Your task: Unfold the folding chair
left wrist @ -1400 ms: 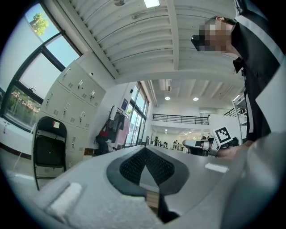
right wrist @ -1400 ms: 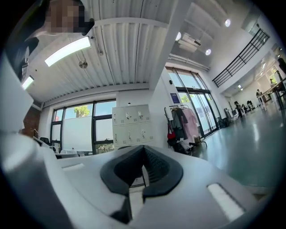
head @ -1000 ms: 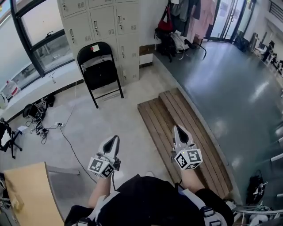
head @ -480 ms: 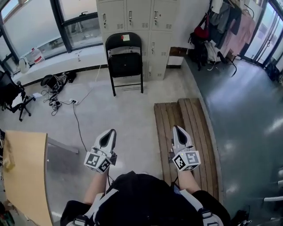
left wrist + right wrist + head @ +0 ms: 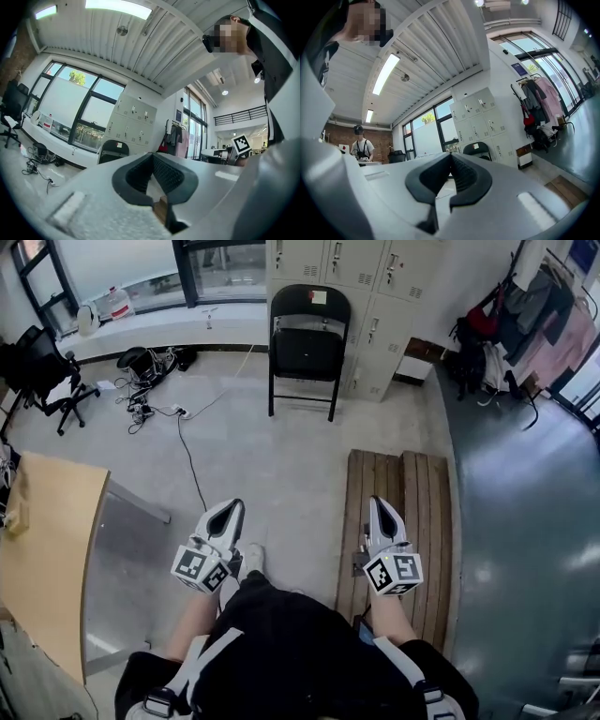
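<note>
The black folding chair (image 5: 307,348) stands far ahead against the grey lockers (image 5: 361,273), its seat panel close to its back. It also shows small in the left gripper view as the chair (image 5: 114,151) and in the right gripper view as the chair (image 5: 477,149), just beyond the jaw tips. My left gripper (image 5: 232,510) and right gripper (image 5: 379,503) are held level side by side in front of the person's body, well short of the chair. Both are shut with nothing between the jaws, as seen on the left gripper (image 5: 152,157) and the right gripper (image 5: 451,157).
A low wooden slatted platform (image 5: 412,512) lies on the floor under the right gripper. A light wooden tabletop (image 5: 42,559) is at the left. Cables and a power strip (image 5: 155,401) trail by the window. An office chair (image 5: 42,367) and hanging clothes (image 5: 525,315) flank the room. A person (image 5: 362,146) stands far off.
The head view has swung left, so the chair has shifted from the upper left to the upper middle and looks a little nearer. Both grippers stay shut and level.
</note>
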The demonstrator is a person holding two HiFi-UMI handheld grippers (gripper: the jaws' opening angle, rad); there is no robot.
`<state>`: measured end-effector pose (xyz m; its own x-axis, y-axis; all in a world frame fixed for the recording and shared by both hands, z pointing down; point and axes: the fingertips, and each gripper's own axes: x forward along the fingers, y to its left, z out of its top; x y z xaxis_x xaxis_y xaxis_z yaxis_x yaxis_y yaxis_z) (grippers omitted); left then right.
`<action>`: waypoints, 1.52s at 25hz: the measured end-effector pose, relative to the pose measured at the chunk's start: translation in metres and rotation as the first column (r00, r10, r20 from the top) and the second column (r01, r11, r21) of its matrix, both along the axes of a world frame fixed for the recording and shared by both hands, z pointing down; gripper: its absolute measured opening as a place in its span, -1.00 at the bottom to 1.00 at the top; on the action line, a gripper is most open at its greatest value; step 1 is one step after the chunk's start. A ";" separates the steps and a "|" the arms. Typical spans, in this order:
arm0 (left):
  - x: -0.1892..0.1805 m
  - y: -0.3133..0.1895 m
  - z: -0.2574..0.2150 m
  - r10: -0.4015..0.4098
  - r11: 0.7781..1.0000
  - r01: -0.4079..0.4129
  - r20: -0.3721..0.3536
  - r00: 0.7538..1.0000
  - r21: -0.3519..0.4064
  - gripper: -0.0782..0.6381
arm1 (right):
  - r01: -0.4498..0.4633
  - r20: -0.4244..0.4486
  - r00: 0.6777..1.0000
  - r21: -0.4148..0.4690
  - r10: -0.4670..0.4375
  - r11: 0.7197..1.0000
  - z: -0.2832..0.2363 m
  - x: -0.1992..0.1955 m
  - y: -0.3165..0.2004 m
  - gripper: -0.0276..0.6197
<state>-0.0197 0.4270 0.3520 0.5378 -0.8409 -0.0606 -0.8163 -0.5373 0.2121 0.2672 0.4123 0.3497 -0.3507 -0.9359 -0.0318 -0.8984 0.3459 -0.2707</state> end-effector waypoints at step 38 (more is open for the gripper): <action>-0.206 -0.296 0.035 -0.038 0.999 0.038 0.000 0.999 0.024 -0.79 | 0.029 -0.100 0.994 -0.091 -0.038 0.995 0.038 -0.216 -0.312 -0.90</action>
